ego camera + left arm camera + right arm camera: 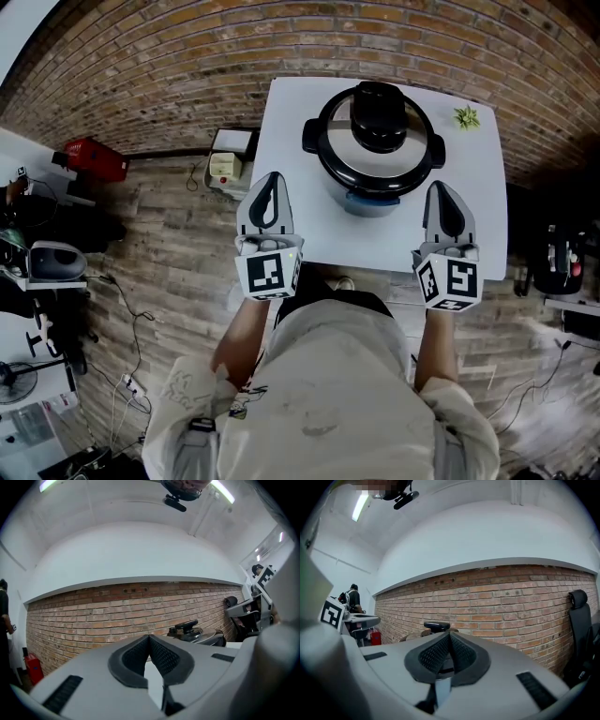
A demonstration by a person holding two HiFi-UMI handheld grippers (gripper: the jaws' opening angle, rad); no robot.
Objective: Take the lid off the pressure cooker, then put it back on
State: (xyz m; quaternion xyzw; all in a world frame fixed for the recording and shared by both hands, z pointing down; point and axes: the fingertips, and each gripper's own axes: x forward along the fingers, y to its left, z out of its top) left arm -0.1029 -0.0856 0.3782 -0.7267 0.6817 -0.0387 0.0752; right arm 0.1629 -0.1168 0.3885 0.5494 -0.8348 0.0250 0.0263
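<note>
A steel pressure cooker (pixel 375 155) stands at the back middle of the white table (pixel 309 225), its lid (pixel 349 161) on it with a black knob (pixel 379 117) and black side handles. My left gripper (pixel 265 184) hovers over the table's near left part, shut and empty, short of the cooker's left side. My right gripper (pixel 442 190) is shut and empty at the cooker's near right. In the left gripper view the cooker (pixel 194 632) shows beyond the closed tips (pixel 149 636). The right gripper view has the knob (pixel 436 626) just above the closed tips (pixel 450 633).
A small green thing (pixel 466 117) lies at the table's far right corner. A brick wall (pixel 187 66) runs behind the table. A red case (pixel 94 159), cables and equipment sit on the wooden floor to the left. A black chair (pixel 580 634) stands at the right.
</note>
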